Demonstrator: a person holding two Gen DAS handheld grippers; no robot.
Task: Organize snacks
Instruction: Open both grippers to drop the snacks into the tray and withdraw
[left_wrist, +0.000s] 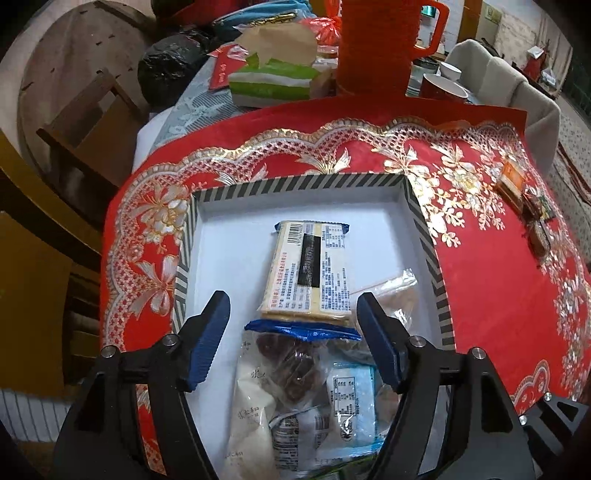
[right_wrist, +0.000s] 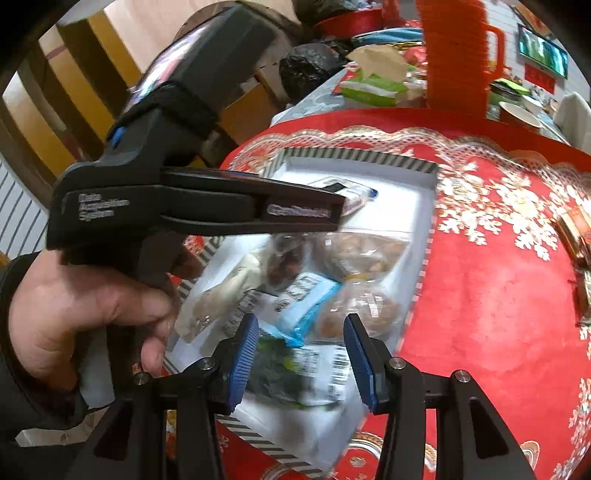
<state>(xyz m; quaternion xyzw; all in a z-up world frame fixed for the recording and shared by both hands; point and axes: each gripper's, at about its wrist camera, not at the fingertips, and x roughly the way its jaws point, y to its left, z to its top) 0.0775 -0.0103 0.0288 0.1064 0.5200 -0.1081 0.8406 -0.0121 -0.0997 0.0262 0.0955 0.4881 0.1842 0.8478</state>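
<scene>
cracker pack (left_wrist: 308, 273): flat, label up | snack packets (left_wrist: 295, 391): piled | striped-rim box (left_wrist: 295, 181): holds all

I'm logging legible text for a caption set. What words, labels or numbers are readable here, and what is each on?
"Data Acquisition System": side of the left gripper's black body, seen from the right wrist view.
Logo on that gripper's arm: blurred, unreadable.
"张太和" (uncertain): white snack packet in the striped box.
Cracker pack: barcode and Chinese print, too small to read.
Light blue packet: table too small to read.
Red envelope: gold characters illegible.
</scene>
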